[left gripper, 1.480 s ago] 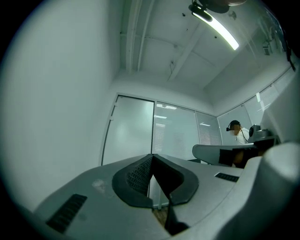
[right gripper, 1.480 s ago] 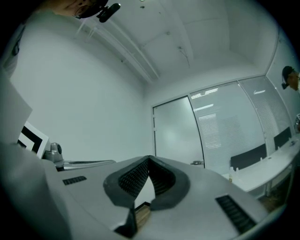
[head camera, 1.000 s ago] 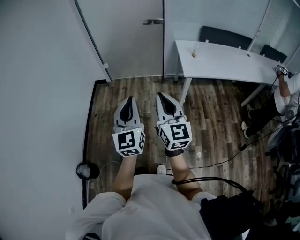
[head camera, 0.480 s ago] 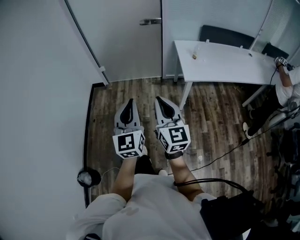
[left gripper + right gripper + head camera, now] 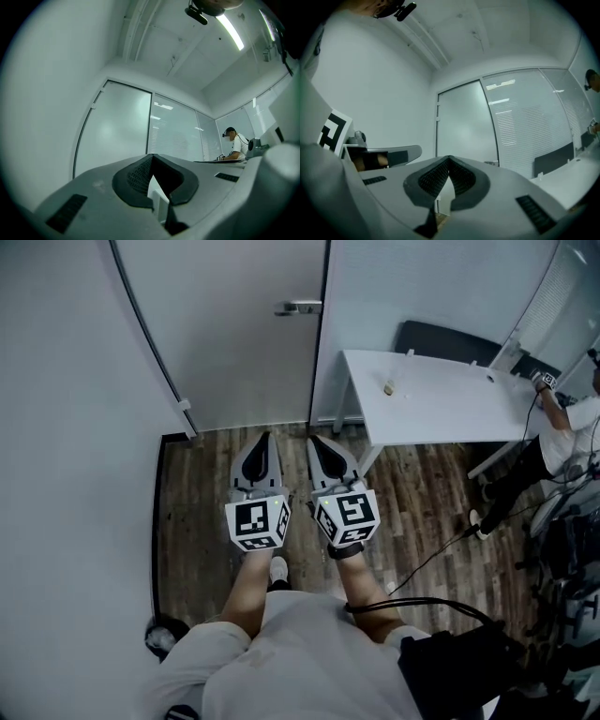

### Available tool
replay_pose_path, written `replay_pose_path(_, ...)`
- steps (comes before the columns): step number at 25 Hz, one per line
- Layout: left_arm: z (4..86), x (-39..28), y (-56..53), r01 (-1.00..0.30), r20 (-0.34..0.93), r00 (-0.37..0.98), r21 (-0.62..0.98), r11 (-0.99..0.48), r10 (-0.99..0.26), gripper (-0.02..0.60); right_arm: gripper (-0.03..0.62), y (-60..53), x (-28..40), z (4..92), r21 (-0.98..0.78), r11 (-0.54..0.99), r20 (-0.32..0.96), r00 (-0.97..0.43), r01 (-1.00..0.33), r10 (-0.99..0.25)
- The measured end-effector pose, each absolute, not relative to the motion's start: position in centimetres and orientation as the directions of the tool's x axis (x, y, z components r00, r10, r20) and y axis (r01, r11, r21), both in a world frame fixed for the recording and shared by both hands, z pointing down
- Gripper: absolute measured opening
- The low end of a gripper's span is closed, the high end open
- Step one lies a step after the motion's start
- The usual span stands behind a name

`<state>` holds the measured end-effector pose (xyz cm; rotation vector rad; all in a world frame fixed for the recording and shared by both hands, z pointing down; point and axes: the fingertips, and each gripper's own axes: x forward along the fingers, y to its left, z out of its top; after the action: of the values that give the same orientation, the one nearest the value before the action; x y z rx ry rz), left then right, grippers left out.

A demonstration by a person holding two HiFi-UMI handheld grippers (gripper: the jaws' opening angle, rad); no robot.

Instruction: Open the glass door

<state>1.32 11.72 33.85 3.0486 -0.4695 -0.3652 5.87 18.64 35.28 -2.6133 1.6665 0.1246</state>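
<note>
Glass door [image 5: 246, 338] beyond left gripper [image 5: 263, 437], right gripper [image 5: 316, 439] — untouched

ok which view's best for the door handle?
Head view: the door handle shows whole on the glass door. Right gripper view shows it tiny beside the jaws. Left gripper view shows no handle.

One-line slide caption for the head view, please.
Grey left gripper and right gripper, both shut and empty, side by side above dark wooden floor, facing the closed frosted glass door.
</note>
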Motion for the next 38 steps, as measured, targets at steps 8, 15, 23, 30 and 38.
replay_pose_path(8, 35.0, 5.8, 0.9, -0.282, -0.22, 0.932, 0.067, -0.957, -0.29, -0.003, 0.0, 7.3, 9.7, 35.4, 0.041, -0.412, -0.097, 0.407, -0.91, -0.908)
replay_pose_path(15, 37.2, 11.5, -3.5, -0.255, -0.173, 0.949, 0.078, -0.964, -0.265, -0.003, 0.0, 2.3, 15.9, 36.7, 0.038, -0.423, -0.07, 0.42, -0.905, -0.905)
replay_pose_path(23, 38.2, 24.0, -9.4, -0.288, -0.144, 0.946, 0.04, -0.957, -0.29, -0.003, 0.0, -3.7, 29.4, 38.1, -0.011, -0.404, -0.077, 0.403, -0.915, -0.912)
replay_pose_path(30, 35.4, 36.1, -14.4, -0.315, -0.147, 0.939, -0.012, -0.949, -0.31, -0.003, 0.0, -8.7, 41.8, 34.0, 0.005, -0.382, -0.146, 0.378, -0.924, -0.914)
replay_pose_path(38, 37.0, 47.2, -15.7, -0.314, -0.112, 0.944, -0.01, -0.949, -0.311, -0.003, 0.0, -8.7, 54.4, 35.8, -0.042, -0.42, -0.109, 0.422, -0.906, -0.9)
